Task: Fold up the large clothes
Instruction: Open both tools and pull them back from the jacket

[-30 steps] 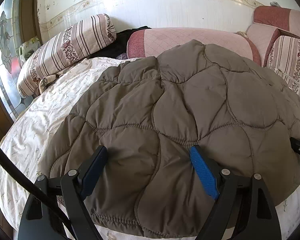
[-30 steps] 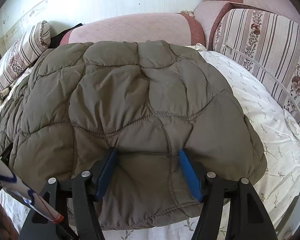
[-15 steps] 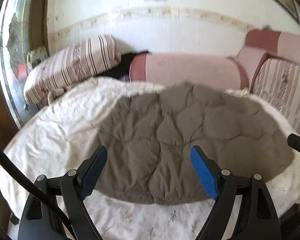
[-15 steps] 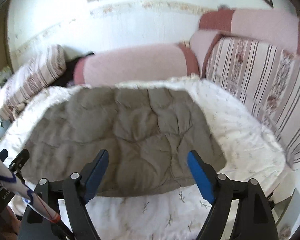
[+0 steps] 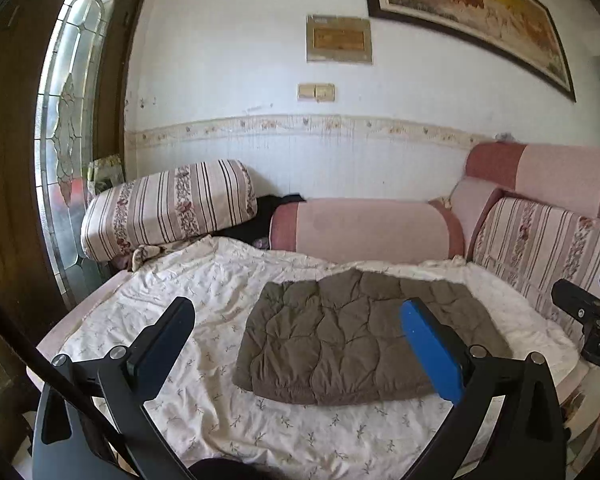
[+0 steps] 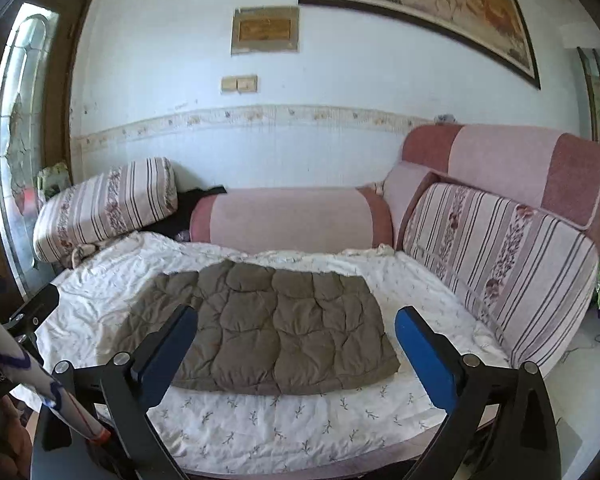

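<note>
Standing back from the bed, both sets of fingers spread wide and empty. Left fingers have just been opening, nothing between them; right fingers likewise, only air in the gap. Neither touches the jacket.

Jacket: brown, quilted, lying flat on the floral sheet as a compact rectangle, hem edge nearest me, far edge near the pink bolster. Striped cushion to its right, well apart.

Step in hand, as I judge it: release after a fold, checking the result. Edges look fairly square; left side a bit uneven in the right view.

Next move, if one is needed: reach back down, pinch the near corners, fold once more or tidy that left edge. Padding is thick, so wide fingers suit.
</note>
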Motion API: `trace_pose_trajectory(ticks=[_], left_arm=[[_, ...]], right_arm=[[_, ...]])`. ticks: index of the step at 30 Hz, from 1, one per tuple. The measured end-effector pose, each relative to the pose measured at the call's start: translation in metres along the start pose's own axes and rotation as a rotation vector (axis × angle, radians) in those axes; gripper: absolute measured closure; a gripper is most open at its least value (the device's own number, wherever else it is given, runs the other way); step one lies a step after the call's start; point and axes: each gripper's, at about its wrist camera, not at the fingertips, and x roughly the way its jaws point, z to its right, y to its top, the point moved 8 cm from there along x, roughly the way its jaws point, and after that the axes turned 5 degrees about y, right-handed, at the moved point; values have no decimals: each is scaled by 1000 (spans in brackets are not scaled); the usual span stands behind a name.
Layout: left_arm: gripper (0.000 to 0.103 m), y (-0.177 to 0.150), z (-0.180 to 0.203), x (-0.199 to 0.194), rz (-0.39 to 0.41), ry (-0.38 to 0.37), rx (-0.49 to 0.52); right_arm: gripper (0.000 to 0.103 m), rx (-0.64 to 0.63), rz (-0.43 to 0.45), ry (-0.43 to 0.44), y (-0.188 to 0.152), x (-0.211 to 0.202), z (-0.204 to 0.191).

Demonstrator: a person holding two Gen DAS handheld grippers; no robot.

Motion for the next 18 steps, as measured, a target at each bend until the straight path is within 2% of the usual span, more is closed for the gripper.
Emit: trace_pose_trajectory(ticks=[4, 8, 10, 15, 18], left_arm=[[0, 10, -3, -26, 39, -6, -2], [0, 11, 1, -32, 17, 1, 18], [0, 12, 1, -32, -6, 22, 22], [0, 16, -2, -38, 0, -4, 0], [0, 11, -3, -40, -7, 11, 13]], right_arm=[[0, -22, 44, -8, 4, -29, -7], [0, -41, 59, -16, 4, -42, -12], [0, -45, 60, -22, 3, -45, -13], [0, -55, 65, -37, 5, -49, -13], [0, -50, 53, -36, 6, -44, -11]])
